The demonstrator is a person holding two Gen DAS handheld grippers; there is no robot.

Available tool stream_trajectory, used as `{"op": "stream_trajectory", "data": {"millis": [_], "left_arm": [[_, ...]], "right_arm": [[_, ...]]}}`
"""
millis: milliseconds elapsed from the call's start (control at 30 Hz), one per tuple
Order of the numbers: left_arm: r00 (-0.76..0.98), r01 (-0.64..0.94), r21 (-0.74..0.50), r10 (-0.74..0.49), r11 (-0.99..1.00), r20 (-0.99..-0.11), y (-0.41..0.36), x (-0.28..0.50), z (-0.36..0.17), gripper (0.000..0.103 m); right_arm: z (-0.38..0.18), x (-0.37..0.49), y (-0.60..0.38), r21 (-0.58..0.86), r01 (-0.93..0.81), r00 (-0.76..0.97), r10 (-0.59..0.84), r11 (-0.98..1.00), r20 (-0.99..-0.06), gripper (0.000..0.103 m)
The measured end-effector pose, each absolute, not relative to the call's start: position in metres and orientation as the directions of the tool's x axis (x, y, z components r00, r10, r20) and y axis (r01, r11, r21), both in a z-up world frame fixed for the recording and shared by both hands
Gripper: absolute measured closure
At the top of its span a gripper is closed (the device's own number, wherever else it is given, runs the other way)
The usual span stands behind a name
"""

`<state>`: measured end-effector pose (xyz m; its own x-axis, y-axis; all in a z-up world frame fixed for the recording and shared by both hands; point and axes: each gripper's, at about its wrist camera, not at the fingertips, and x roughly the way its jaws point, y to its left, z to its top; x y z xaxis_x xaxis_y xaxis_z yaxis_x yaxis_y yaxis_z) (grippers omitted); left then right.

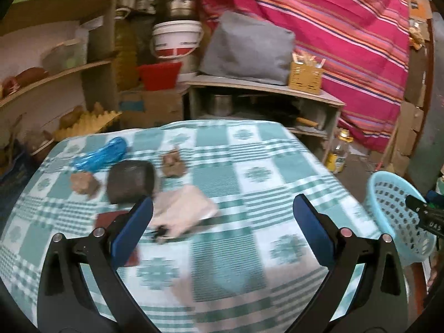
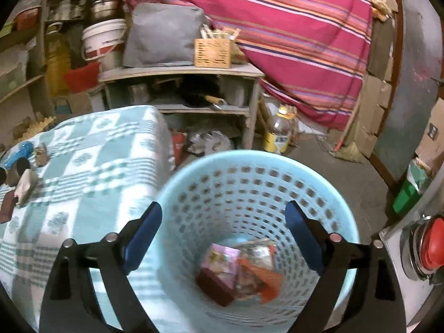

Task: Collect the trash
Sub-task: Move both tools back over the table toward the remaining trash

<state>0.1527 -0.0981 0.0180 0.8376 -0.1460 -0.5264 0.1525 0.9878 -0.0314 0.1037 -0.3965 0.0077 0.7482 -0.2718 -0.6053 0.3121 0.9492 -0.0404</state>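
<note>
Right gripper (image 2: pixel 223 222) over trash-filled basket (image 2: pixel 327 174)

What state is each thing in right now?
Left gripper: open, empty, over the table.
Right gripper: open, empty, over the basket.
Basket: upright, holding some trash.
Blue bag: crumpled on the tablecloth.
Pale wrapper: lying on the tablecloth.

A pale blue perforated basket (image 2: pixel 249 194) stands on the floor just beside the table, at about five o'clock in the right wrist view, holding a pink packet (image 2: pixel 222 260) and an orange wrapper (image 2: pixel 270 277). On the checked cloth, toward ten o'clock, lie a blue bag (image 1: pixel 102 154), a dark box (image 1: pixel 130 181), brown crumpled scraps (image 1: pixel 83 183) and pale paper (image 1: pixel 183 208).
</note>
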Motion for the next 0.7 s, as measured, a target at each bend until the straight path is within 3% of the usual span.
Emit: {"op": "stream_trajectory", "data": {"millis": [433, 700], "left_arm": [[0.817, 0.026, -0.022, -0.034, 0.999, -0.575, -0.011, 0.163, -0.001, 0.006], [0.731, 0.002, -0.048, -0.035, 0.999, -0.682, 0.019, 0.181, -0.034, 0.006]], "right_arm": [[0.001, 0.149, -0.285, -0.085, 0.139, 0.781, -0.162, 0.987, -0.603, 0.014], [-0.009, 0.171, -0.254, -0.056, 0.095, 0.767, -0.109, 0.994, -0.632, 0.014]]}}
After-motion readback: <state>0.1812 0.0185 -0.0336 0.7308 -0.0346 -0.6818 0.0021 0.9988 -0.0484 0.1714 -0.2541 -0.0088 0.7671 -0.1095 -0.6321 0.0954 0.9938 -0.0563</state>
